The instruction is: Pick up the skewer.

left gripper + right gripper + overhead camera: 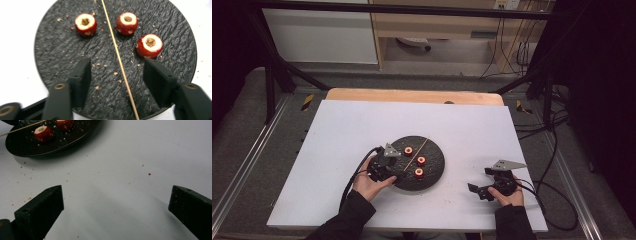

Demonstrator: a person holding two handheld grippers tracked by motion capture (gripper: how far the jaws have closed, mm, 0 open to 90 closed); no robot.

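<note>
Three cored red fruits point(85, 24) sit on my round black plate point(50, 50), whose surface is rough and rippled like slate and scattered with pale crumbs. Each fruit is a stubby red ring with a cream-coloured cut top and a hollow bored through its middle (hawthorn, by the look of them). A thin, straight wooden skewer point(119, 60) lies across the plate from 12 o'clock down to 6 o'clock, one fruit at its 10 o'clock side, two at its 1 and 2 o'clock side.

My left gripper point(116, 75) hovers over the plate's near edge, jaws parted on either side of the skewer, the pads not touching it. My right gripper point(484, 187) rests at the plate's 4 o'clock on the smooth white table point(362, 125), jaws wide apart, holding nothing.
</note>
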